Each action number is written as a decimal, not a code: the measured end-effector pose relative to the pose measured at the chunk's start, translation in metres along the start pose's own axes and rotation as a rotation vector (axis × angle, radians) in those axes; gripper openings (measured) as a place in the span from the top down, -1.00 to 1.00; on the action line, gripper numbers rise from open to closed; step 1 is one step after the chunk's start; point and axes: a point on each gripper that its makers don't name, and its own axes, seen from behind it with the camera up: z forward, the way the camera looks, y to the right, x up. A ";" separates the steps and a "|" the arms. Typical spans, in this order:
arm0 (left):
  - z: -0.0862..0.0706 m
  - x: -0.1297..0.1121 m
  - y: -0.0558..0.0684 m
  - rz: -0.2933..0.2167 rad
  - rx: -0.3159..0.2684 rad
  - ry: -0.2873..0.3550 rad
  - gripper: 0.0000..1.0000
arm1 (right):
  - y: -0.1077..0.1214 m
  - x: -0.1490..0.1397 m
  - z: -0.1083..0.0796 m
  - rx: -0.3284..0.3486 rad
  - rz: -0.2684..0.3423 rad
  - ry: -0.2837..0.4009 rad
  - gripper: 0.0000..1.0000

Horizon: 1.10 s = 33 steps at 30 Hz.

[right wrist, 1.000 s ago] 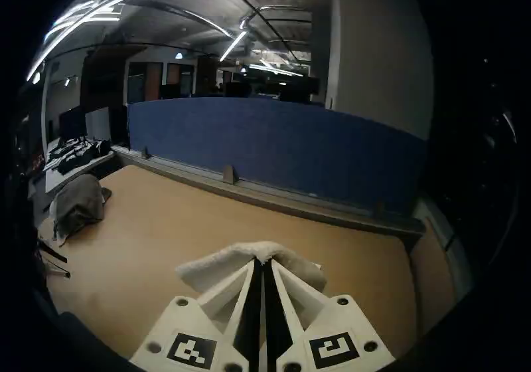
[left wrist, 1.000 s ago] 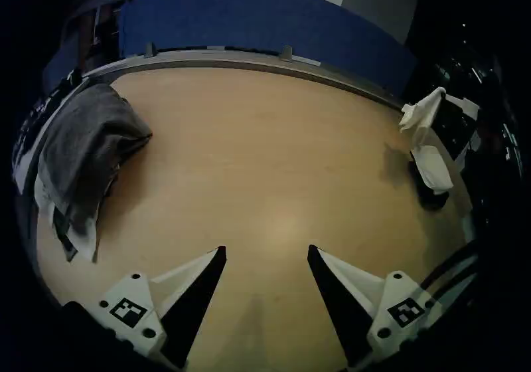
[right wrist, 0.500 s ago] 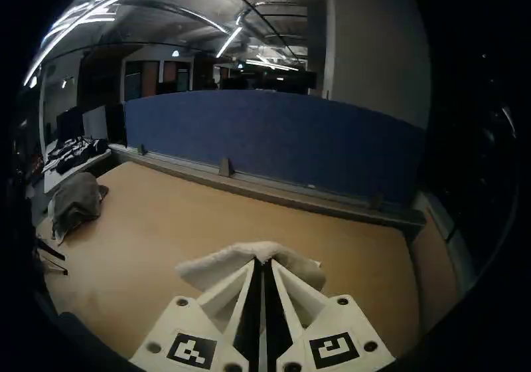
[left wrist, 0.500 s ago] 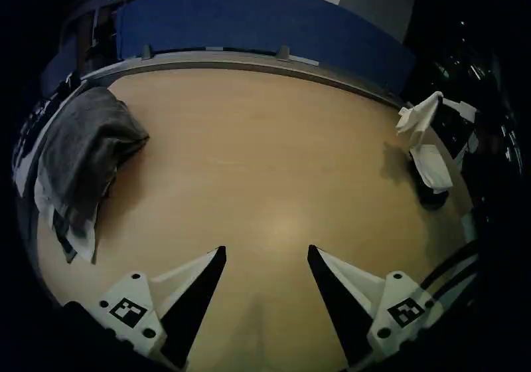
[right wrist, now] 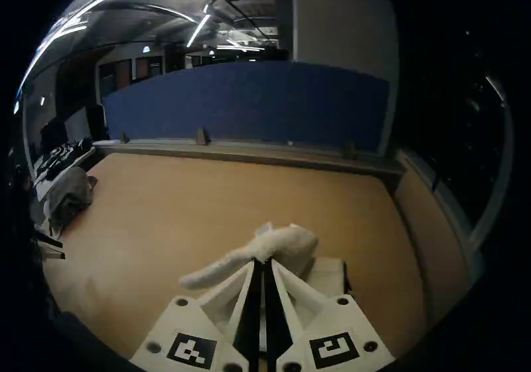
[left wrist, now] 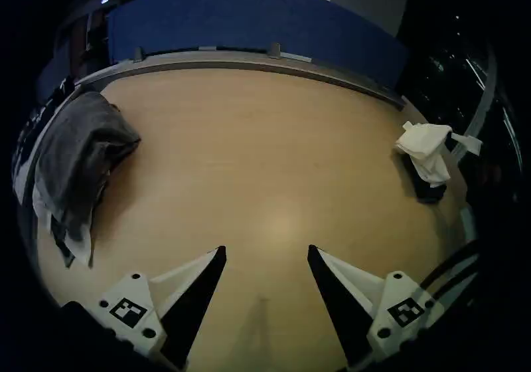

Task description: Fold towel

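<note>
Moved: seen from the left gripper view, the white towel has dropped from a raised hang to a bunched heap low over the far right edge of the desk. The right gripper view has swung round with it.
Right gripper: its fingers are closed together, pinching the white towel, and cloth bulges over their tips.
Left gripper: its fingers are spread wide with nothing between them, over bare desk and well apart from the towel.
Grey cloth: lumped at the left edge of the desk, with part of it hanging over.
Meaning: the towel seems to be coming down to be laid out. It is crumpled, and no fold is made yet.
Next: probably the free left fingers need to take a second corner so the cloth can be spread flat.
Risk: held at a single pinch, the towel may land as a heap.
</note>
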 end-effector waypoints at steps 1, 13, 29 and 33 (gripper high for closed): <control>0.000 0.000 0.002 0.004 -0.002 -0.002 -0.83 | 0.006 -0.008 -0.005 -0.012 0.017 -0.006 0.96; 0.002 -0.002 0.018 0.034 -0.021 -0.011 -0.83 | 0.042 -0.077 -0.038 -0.128 0.140 -0.079 0.96; -0.002 -0.006 0.017 0.040 -0.011 -0.011 -0.82 | 0.060 -0.121 -0.040 -0.233 0.223 -0.147 0.82; -0.001 -0.004 0.016 0.039 -0.012 -0.010 -0.83 | 0.064 -0.118 -0.048 -0.264 0.205 -0.141 0.43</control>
